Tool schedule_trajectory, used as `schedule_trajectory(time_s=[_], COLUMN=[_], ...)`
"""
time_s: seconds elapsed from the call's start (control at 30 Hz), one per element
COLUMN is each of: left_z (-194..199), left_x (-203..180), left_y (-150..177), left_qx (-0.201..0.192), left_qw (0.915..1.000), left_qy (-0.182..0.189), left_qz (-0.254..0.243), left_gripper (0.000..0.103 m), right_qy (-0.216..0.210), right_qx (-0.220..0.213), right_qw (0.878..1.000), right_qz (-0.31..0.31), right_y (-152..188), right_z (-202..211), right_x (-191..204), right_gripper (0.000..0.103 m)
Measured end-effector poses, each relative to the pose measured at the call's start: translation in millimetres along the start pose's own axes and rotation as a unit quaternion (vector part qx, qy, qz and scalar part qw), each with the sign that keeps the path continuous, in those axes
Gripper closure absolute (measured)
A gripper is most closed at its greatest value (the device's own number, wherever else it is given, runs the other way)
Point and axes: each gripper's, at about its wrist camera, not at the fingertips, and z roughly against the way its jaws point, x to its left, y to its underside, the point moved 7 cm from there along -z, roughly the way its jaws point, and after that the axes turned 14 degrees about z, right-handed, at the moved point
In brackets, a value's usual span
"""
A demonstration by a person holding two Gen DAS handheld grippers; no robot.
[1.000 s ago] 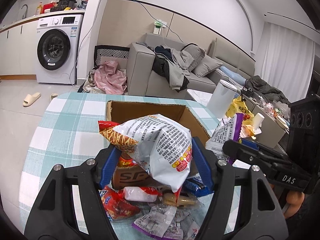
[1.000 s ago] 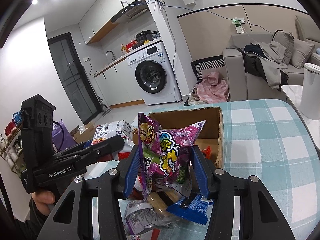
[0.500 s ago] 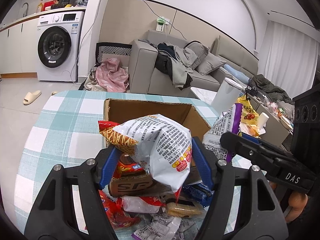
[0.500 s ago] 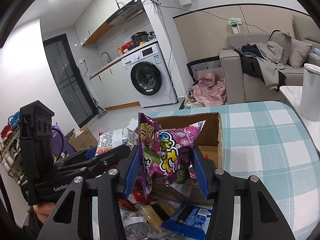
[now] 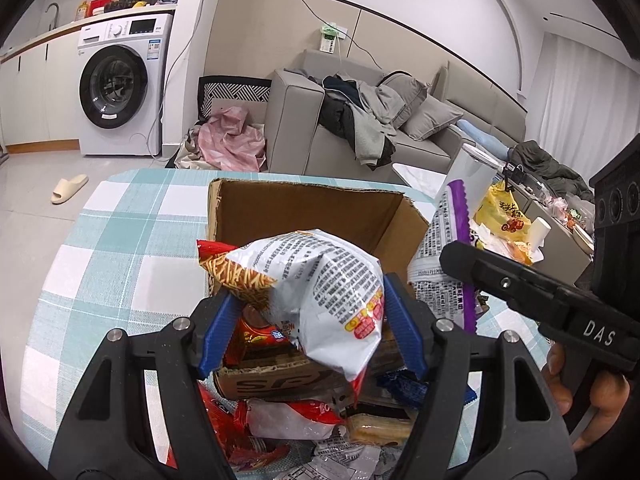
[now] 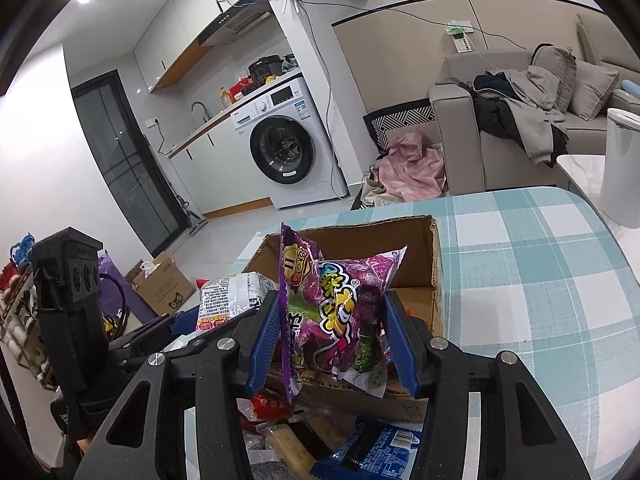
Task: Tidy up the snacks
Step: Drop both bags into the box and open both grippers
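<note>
Box (image 5: 320, 208) floor hidden, prob. snacks.

Table (image 5: 120, 248) with rounded corner, covered in teal-and-white checked cloth. Open cardboard box (image 5: 320, 208) sits directly on it, flaps gone, brown inside walls showing. Against the box's near wall, a loose heap of snack packets on the cloth: red wrappers (image 5: 236, 432), a blue packet (image 6: 372, 452), a pale wafer bar (image 5: 376, 432), crumpled clear-and-white wrappers (image 5: 344, 460). Cloth to the box's right (image 6: 540, 300) lies bare.
</note>
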Motion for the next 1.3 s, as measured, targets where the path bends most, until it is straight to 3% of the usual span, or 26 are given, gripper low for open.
schedule_trajectory(time_s=[0.23,0.4,0.53,0.6,0.7,0.8,1.3], left_z=[-11.2,-12.3,-1.0,6.7,19.6,31.4,76.7], left_x=[5.2,5.1,3.2,2.5,1.4,0.3,6.0], left_y=[3.2,6.2,7.9,9.9,14.2,20.0,57.0], left_qx=[0.009,0.01,0.006,0.002,0.0,-0.002,-0.001], left_qw=[0.9997,0.9992,0.9993,0.999,0.9986,0.9982,0.9974], left_qy=[-0.018,-0.031,-0.022,-0.025,-0.032,-0.034,-0.043], left_qz=[-0.014,-0.024,-0.03,-0.036,-0.043,-0.049,-0.058], left_gripper=[0.036,0.032,0.019,0.017,0.016,0.001,0.001], right_qy=[-0.002,0.007,0.017,0.017,0.016,0.018,0.018], right_qx=[0.012,0.003,-0.005,-0.005,-0.002,0.003,0.029], right_qw=[1.0,1.0,0.999,1.0,1.0,1.0,0.999], right_qz=[0.006,0.024,0.03,0.025,0.018,0.017,0.013], right_y=[2.9,4.2,5.4,7.8,13.7,23.5,68.6], right_z=[-10.1,-4.0,4.7,10.2,18.6,27.0,46.7], right_x=[-0.3,3.4,0.3,-2.1,-5.7,-8.4,-9.0], right_gripper=[0.05,0.034,0.018,0.008,0.001,0.001,0.0])
